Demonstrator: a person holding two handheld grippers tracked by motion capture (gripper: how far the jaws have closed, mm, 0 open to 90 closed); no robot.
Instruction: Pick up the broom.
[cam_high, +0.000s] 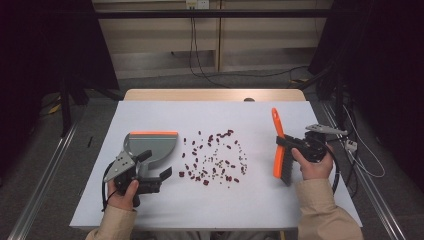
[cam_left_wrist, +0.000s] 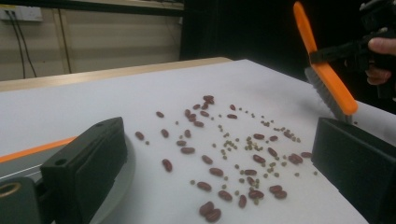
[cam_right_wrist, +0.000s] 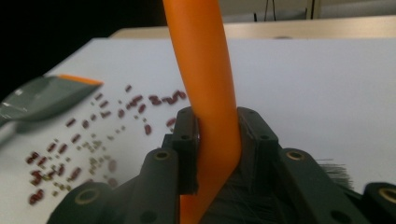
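High view has the right gripper (cam_high: 292, 144) on the right side of the white table (cam_high: 260, 200), jaws clamped tight on the handle of an orange brush (cam_high: 278, 150), dark bristles facing away from the beans. The red beans (cam_high: 212, 157), mixed with small green ones, lie scattered mid-table between the brush and a grey dustpan (cam_high: 150, 145) with an orange lip. The left gripper (cam_high: 155, 180) sits just beside the dustpan's near end, jaws wide apart in the left gripper view, holding nothing.

Smooth orange plastic brush (cam_right_wrist: 205, 88), matt grey plastic dustpan (cam_high: 150, 146), glossy red beans (cam_left_wrist: 215, 171), matt white tabletop (cam_high: 250, 200).
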